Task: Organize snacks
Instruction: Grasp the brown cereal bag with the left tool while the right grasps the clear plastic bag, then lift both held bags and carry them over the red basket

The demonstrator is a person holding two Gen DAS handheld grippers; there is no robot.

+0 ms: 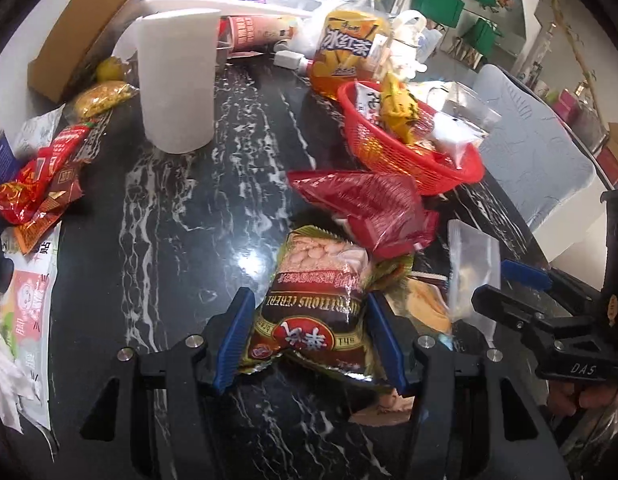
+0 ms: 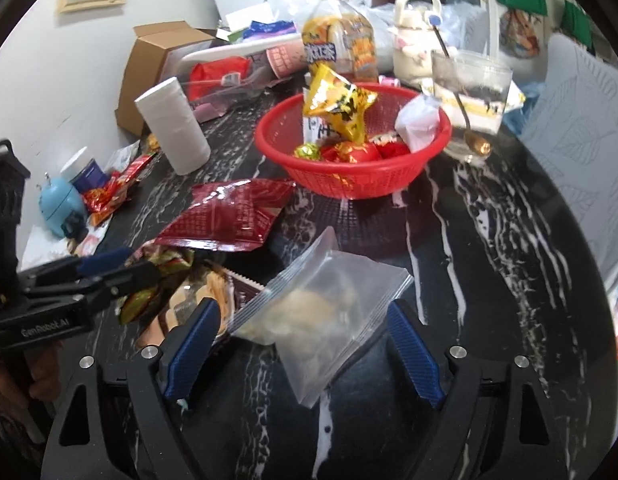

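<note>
1. In the left wrist view, the left gripper (image 1: pixel 309 336) is clamped on a cereal snack packet (image 1: pixel 313 304) at lower centre; both blue pads press its crumpled sides, and the packet's lower edge is hidden behind the gripper body.
2. In the right wrist view, the right gripper (image 2: pixel 301 354) stands wide around a clear zip bag (image 2: pixel 329 316) at lower centre. The pads sit apart from the bag's edges, and its pale contents are too blurred to name.
3. The same zip bag (image 1: pixel 471 276) appears at the right of the left wrist view, partly covered by the right gripper's finger.
4. A dark red foil pouch (image 2: pixel 237 216) lies on the black marble table (image 2: pixel 489 280) just above the two grippers, overlapping further packets whose print is hidden.
5. The red basket (image 2: pixel 349 184) sits at upper centre and holds a yellow foil packet (image 2: pixel 337 104), a white sachet and red-wrapped sweets; what lies underneath is not visible.
6. Behind the basket stands an iced tea bottle (image 2: pixel 337 48), its base hidden by the basket's contents.
7. A white paper roll (image 2: pixel 173 128) stands upright at upper left, with a heap of red wrappers (image 2: pixel 113 192) near it.
8. A hand shows only as a sliver at the lower left edge, under the left gripper's handle.
</note>
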